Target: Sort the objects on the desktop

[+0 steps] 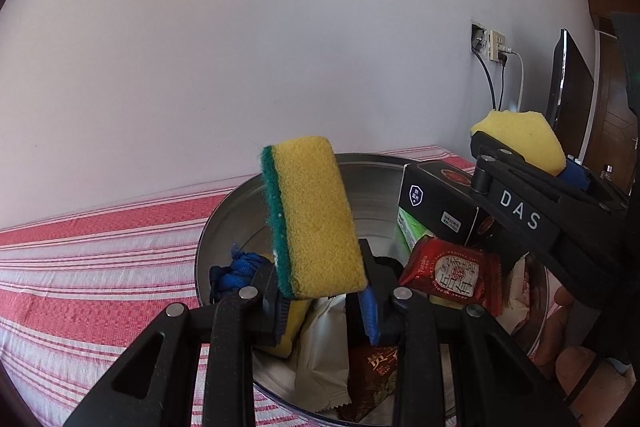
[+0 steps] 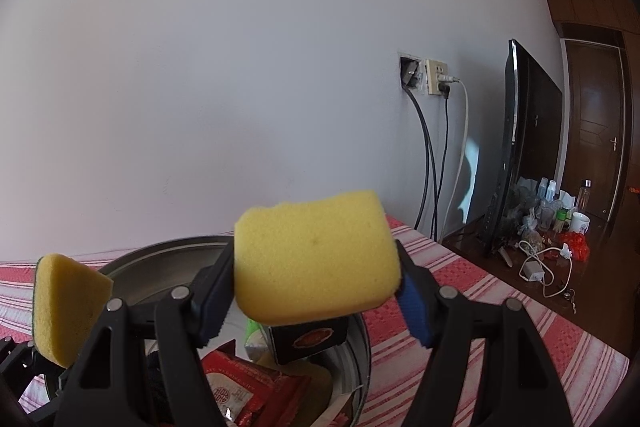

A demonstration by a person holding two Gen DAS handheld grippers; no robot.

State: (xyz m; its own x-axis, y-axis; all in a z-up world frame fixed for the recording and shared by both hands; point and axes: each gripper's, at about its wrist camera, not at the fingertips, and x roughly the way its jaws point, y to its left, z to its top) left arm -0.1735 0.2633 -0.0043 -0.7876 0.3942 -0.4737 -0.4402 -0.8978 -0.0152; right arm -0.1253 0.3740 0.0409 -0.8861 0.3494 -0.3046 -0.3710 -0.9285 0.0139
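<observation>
Sponges aloft over metal bowl: left gripper clamped edgewise on green-backed sponge, right gripper gripping yellow sponge flatwise. Carry step; next likely lower and release.

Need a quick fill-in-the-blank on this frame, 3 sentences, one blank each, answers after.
1. Each gripper, the left gripper and the right gripper, is shut on a yellow ____.
2. Both are held above a round metal ____ full of snack packets.
3. The left gripper's sponge has a scouring layer coloured ____.

Missing words: sponge; basin; green
</observation>
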